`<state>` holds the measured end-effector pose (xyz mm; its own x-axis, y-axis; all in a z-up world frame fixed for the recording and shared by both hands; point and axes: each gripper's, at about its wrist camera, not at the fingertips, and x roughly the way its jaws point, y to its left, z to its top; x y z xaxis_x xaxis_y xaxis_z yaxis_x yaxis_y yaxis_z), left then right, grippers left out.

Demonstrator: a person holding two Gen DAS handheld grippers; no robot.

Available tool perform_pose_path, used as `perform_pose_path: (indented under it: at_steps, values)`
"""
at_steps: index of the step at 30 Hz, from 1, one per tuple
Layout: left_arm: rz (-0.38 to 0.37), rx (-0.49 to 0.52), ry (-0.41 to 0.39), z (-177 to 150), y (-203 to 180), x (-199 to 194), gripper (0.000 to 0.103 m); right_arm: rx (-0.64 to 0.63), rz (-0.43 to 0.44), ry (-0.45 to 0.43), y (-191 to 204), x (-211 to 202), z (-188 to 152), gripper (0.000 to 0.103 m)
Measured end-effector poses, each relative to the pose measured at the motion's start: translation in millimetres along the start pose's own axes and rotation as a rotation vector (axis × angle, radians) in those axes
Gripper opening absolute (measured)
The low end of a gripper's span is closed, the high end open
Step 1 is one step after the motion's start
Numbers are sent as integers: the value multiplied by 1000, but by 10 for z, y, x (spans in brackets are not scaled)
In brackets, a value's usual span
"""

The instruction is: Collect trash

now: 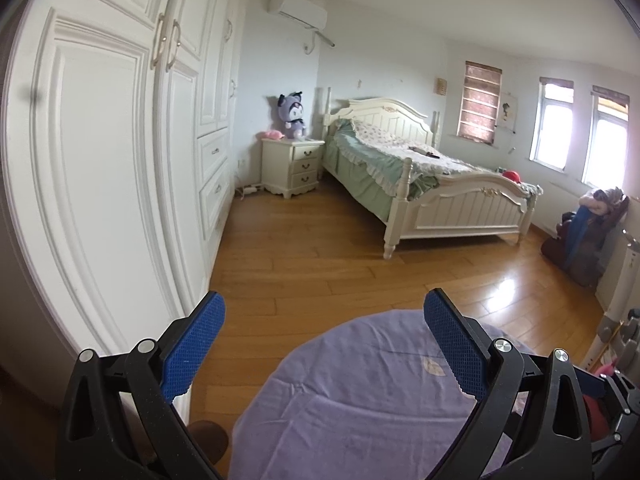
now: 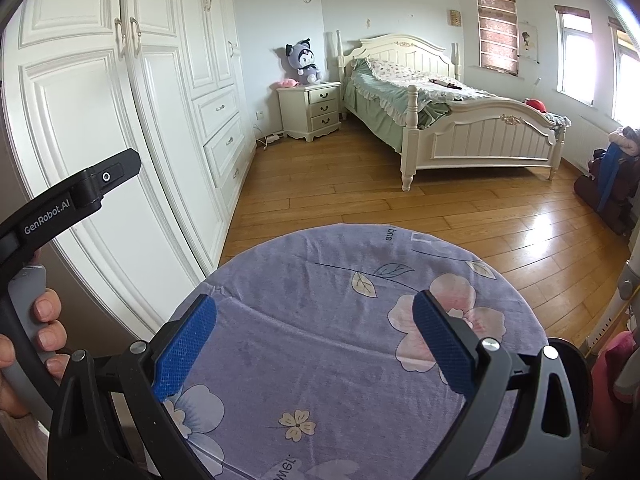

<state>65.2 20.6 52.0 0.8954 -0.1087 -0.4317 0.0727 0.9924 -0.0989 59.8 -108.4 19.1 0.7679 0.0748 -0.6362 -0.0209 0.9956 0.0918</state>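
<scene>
No trash shows in either view. My left gripper [image 1: 324, 308] is open and empty, held above the near edge of a round table with a purple flowered cloth [image 1: 360, 400]. My right gripper [image 2: 314, 308] is open and empty over the same cloth [image 2: 340, 320]. The body of the left gripper [image 2: 72, 196] and the hand that holds it show at the left of the right wrist view.
White wardrobe [image 1: 100, 160] runs along the left wall. A white bed [image 1: 420, 176] with green bedding stands at the back, a nightstand [image 1: 292, 166] with a plush toy [image 1: 292, 116] beside it. Bags and clothes [image 1: 584, 236] lie at right. Wooden floor [image 1: 320, 248] lies between.
</scene>
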Motion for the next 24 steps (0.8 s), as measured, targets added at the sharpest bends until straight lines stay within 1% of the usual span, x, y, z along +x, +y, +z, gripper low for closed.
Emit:
perform_pose_path:
  at_steps: [3, 10, 17, 24]
  values:
    - [5, 4, -2, -6, -11, -19, 98, 0, 0, 1, 4, -1, -4, 97]
    - [-29, -17, 13, -37, 5, -8, 98, 2, -2, -1, 7, -3, -8, 97]
    - [-27, -16, 9, -13, 28, -7, 98, 2, -1, -3, -4, -15, 3, 97]
    - [-18, -12, 23, -30, 0, 18, 98, 6, -1, -6, -12, -24, 8, 97]
